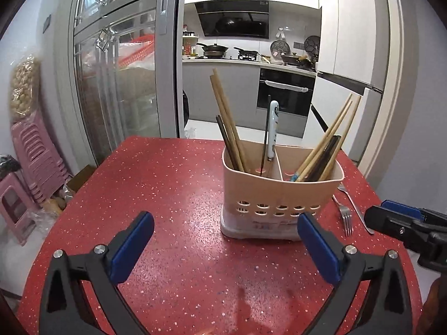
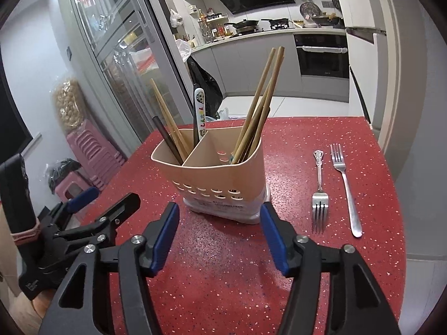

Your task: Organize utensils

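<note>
Lying side by side on the red table (image 2: 293, 251), the ornate fork (image 2: 319, 192) and plain fork (image 2: 345, 187) sit right of the holder (image 2: 223, 178), handles running away-and-toward. Right gripper (image 2: 219, 236) is nearer; both it and the left gripper (image 1: 225, 247) gape wide, empty.

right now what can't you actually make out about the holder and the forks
- Lower ends of the chopsticks and the cartoon-handled utensil: hidden in both views by the walls of the beige holder.
- Print on the holder's white base: too small and blurred in both views.
- Two forks: in the left wrist view, partly covered by the holder and the right hand-held gripper.
</note>
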{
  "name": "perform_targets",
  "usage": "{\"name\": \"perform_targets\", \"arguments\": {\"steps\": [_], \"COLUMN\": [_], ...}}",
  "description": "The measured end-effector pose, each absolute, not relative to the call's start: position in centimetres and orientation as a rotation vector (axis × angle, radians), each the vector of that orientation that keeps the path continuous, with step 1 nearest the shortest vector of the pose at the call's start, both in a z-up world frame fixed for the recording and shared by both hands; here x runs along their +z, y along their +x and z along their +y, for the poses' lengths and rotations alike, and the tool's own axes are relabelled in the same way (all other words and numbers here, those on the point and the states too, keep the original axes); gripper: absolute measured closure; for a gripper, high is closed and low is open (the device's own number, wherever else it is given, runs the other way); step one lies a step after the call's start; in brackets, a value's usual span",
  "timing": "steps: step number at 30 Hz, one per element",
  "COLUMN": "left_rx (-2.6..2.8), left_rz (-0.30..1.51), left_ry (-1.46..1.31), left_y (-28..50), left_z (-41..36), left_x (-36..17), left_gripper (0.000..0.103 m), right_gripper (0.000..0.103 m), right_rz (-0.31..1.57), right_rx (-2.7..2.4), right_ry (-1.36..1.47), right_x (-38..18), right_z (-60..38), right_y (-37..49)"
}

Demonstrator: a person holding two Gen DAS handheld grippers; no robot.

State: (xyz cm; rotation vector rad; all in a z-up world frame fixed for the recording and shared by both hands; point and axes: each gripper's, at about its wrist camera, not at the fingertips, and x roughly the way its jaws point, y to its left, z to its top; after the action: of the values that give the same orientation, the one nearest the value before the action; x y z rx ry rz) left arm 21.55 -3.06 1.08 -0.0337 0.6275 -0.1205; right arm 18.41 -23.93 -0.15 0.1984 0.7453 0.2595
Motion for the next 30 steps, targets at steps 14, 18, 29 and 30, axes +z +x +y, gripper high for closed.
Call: {"name": "perform_targets", "arguments": {"steps": [14, 18, 29, 30], "left_rx": [-0.066, -0.07, -0.062, -0.061], "left_rz": [0.644, 0.665, 0.702, 0.703], "left_ry": [0.002, -0.005, 0.001, 0.001], "left_y": [18.6, 18.0, 16.9, 16.9], "left_z": [-2.9, -2.6, -2.2, -2.2], "left_x": [0.5, 0.0, -1.1, -1.1], "left_gripper": [0.0, 0.0, 0.0, 0.0], "right_gripper": [0.0, 0.0, 0.0, 0.0], "right_rz": [0.683, 0.693, 0.708, 0.708], "right_rx": [0.103, 0.105, 0.098, 0.097], "right_ry": [0.129, 0.12, 0.064, 0.061], "right_x": [-0.7, -1.0, -1.7, -1.7], "right_z": [-24.2, -24.0, -23.3, -23.3], "right_y": [16.0, 15.4, 14.4, 14.3]}}
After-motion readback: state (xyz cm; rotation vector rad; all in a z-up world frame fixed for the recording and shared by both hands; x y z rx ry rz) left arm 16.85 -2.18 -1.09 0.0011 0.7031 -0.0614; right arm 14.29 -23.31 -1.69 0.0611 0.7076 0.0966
